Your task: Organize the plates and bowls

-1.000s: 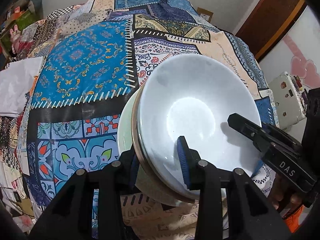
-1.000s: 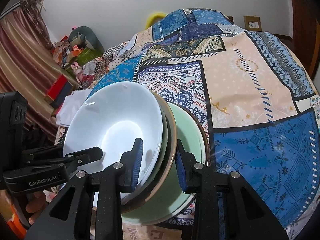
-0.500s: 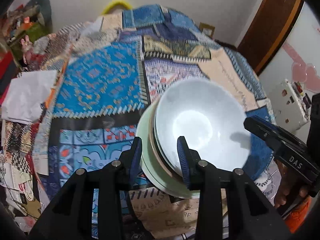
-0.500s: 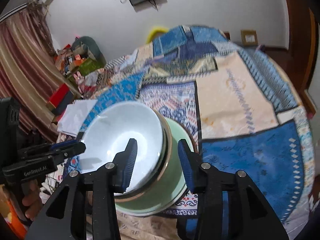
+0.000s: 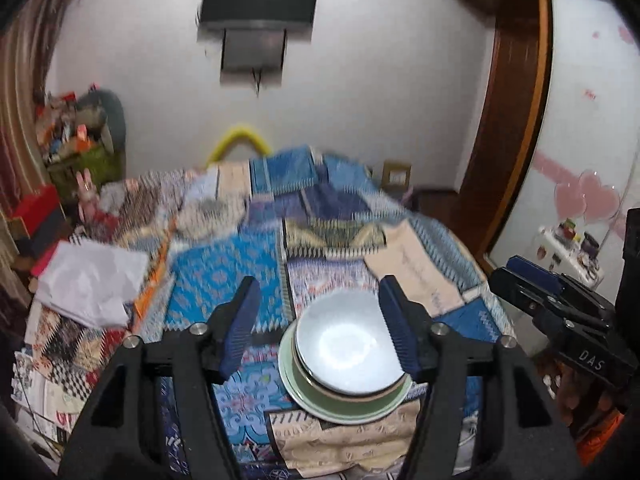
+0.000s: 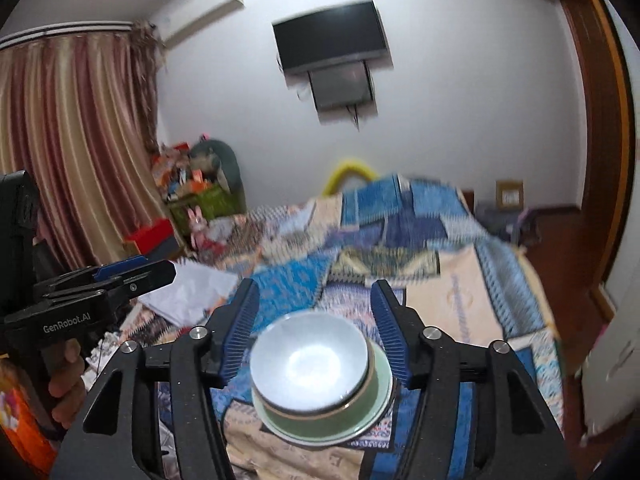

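Note:
A white bowl (image 5: 346, 344) sits nested in a green bowl (image 5: 312, 390) on a pale green plate (image 5: 352, 412), on the patchwork cloth. The stack also shows in the right wrist view: white bowl (image 6: 308, 364), green bowl (image 6: 332, 410), plate (image 6: 384, 380). My left gripper (image 5: 320, 326) is open and empty, raised above and behind the stack. My right gripper (image 6: 314, 322) is open and empty too, likewise raised clear of it. Each gripper shows in the other's view, the right one (image 5: 560, 312) and the left one (image 6: 92, 292).
The patchwork cloth (image 5: 224, 276) covers a raised surface. Crumpled white paper (image 5: 90, 284) lies at its left. A TV (image 6: 332, 40) hangs on the far wall. Curtains (image 6: 72, 140) and clutter stand at left, a wooden door frame (image 5: 508, 120) at right.
Both grippers opened wide, let go of the stacked dishes and pulled back and up. The stack now rests on the cloth and looks smaller.

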A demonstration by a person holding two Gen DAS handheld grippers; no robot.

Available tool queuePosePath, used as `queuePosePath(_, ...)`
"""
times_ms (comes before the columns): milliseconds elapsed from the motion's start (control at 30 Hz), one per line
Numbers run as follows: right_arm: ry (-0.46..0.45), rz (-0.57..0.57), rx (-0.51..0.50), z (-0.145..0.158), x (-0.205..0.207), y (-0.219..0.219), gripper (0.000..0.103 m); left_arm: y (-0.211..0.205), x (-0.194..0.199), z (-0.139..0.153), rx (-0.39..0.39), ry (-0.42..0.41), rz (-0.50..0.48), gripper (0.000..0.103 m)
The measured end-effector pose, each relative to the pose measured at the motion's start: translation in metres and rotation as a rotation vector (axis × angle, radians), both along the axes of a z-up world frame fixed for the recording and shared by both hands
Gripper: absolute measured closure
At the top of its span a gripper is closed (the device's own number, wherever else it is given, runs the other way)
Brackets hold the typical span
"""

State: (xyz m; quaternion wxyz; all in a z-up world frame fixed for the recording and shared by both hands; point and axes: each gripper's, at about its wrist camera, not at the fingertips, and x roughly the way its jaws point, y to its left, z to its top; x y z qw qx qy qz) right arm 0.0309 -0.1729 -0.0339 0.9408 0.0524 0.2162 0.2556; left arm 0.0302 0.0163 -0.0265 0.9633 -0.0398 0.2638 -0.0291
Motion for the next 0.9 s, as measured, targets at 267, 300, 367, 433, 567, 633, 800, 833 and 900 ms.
queuePosePath(267, -0.126, -0.011, 0.006, 0.024, -0.024, 0.001, 0.024, -0.01, -0.05, 0.035, 0.073, -0.213, 0.035, 0.015)
queuePosePath(300, -0.134, -0.012, 0.007, 0.024, -0.025, 0.002, 0.021, -0.011, -0.054, 0.037, 0.077, -0.226, 0.035, 0.012)
queuePosePath(367, -0.157, -0.02, 0.007, 0.028, -0.029, 0.003, 0.017, -0.01, -0.062, 0.041, 0.069, -0.251, 0.035, 0.001)
queuePosePath(433, -0.181, -0.031, -0.003, 0.029, -0.032, 0.004, 0.009, -0.01, -0.068, 0.043, 0.072, -0.276, 0.044, 0.001)
queuePosePath(567, -0.237, -0.054, -0.004, 0.034, -0.043, 0.006, 0.0, -0.01, -0.074, 0.045, 0.072, -0.287, 0.045, 0.0)
queuePosePath(633, -0.248, -0.057, -0.003, 0.035, -0.045, 0.006, 0.0, -0.01, -0.074, 0.045, 0.067, -0.287, 0.047, 0.0)
queuePosePath(800, -0.254, -0.05, -0.006, 0.035, -0.043, 0.008, 0.0, -0.009, -0.074, 0.043, 0.059, -0.286, 0.051, 0.0)
queuePosePath(833, -0.256, -0.051, -0.007, 0.035, -0.045, 0.009, 0.0, -0.009, -0.073, 0.043, 0.058, -0.286, 0.051, 0.0)
queuePosePath(900, -0.256, -0.05, -0.005, 0.034, -0.046, 0.008, 0.0, -0.009, -0.074, 0.043, 0.059, -0.286, 0.052, 0.0)
